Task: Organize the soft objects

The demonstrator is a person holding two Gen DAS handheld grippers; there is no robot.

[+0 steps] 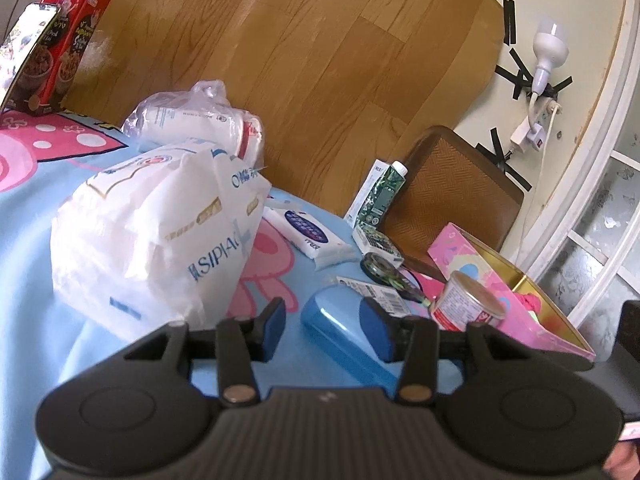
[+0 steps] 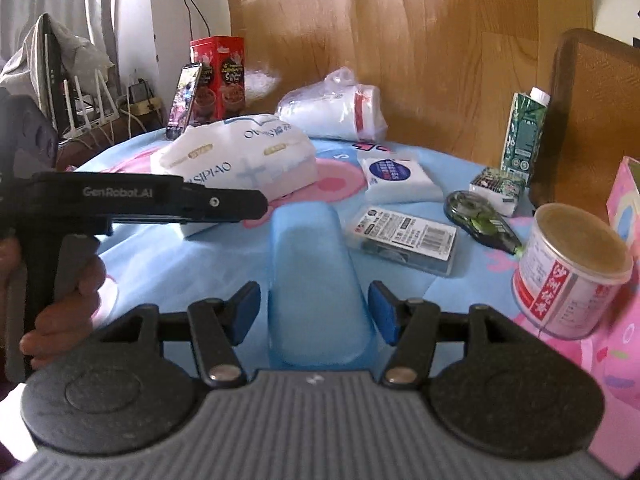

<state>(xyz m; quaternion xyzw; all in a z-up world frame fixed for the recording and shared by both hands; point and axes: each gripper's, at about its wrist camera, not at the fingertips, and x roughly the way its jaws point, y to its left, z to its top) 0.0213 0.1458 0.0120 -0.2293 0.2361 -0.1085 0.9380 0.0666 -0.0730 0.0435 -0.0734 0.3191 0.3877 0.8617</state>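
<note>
Tissue pack [image 2: 240, 160]: crinkly white plastic wrap, soft sheen.
Blue case [image 2: 316, 280]: smooth, glossy, translucent plastic.
Can [image 2: 572, 276]: paper label, matt lid.
Desk [image 1: 32, 240] cover: matt printed cloth.
My jaws: matt black plastic, blue pads [image 1: 276, 320].

1. The left wrist view looks forward along its own claw [image 1: 324, 326] from low over the bench [image 1: 36, 240], tilted, facing the wooden wall; the large white tissue pack [image 1: 156, 240] stands near.
2. The right wrist view looks level across the bench [image 2: 168, 264] from its near edge, with the blue case [image 2: 316, 280] close ahead.
3. Both views share the tissue pack [image 2: 240, 164], blue case [image 1: 344, 332], tin can [image 1: 468, 300] and green carton [image 1: 382, 192].
</note>
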